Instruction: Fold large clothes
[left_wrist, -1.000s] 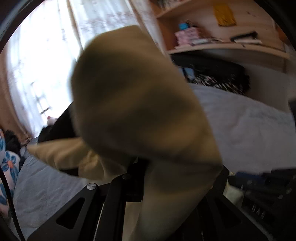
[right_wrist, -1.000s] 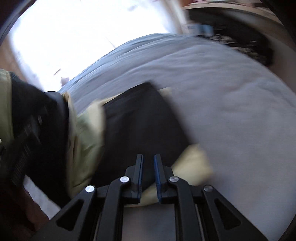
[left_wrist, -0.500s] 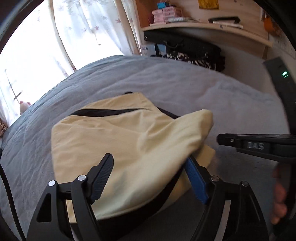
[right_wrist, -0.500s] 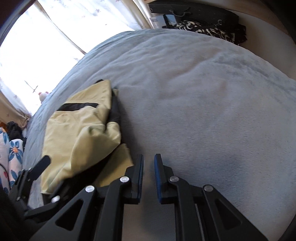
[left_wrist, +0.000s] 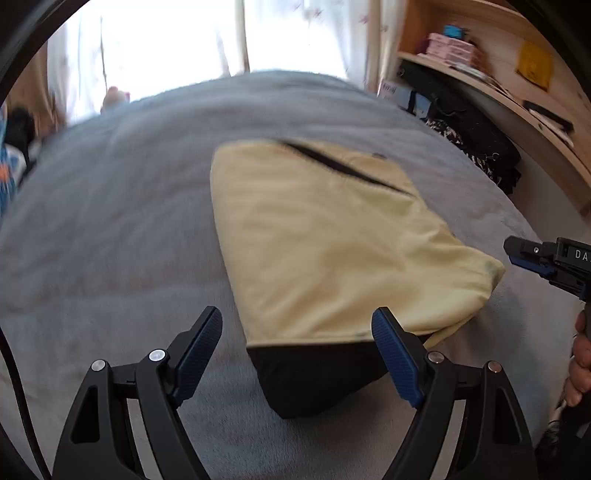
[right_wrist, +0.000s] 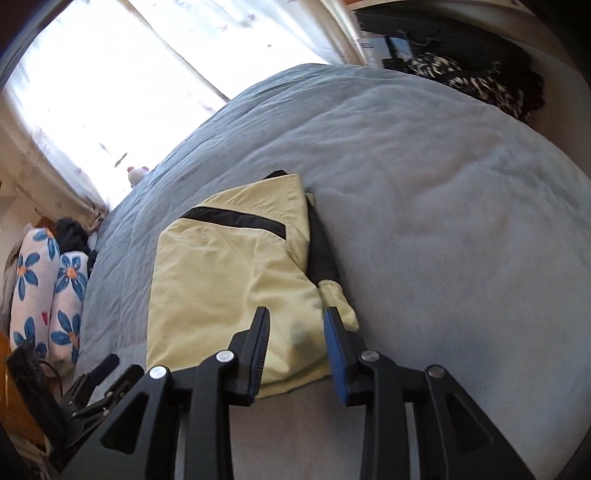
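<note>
Folded yellow-and-black garment (left_wrist: 332, 251) lies flat on grey bed (left_wrist: 110, 240), just ahead of both tools. Left tool (left_wrist: 297, 354): jaws wide apart, just opened, nothing clamped. Right tool (right_wrist: 295, 347): jaws partly apart, just opening, garment's near corner beneath them, not pinched.

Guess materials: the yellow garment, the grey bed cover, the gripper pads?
Yellow garment: looks like matte woven cotton or nylon, stitched seams, soft creases. Grey bed cover: plush fleece-like, fuzzy nap. Right gripper pads: probably ribbed blue rubber.
</note>
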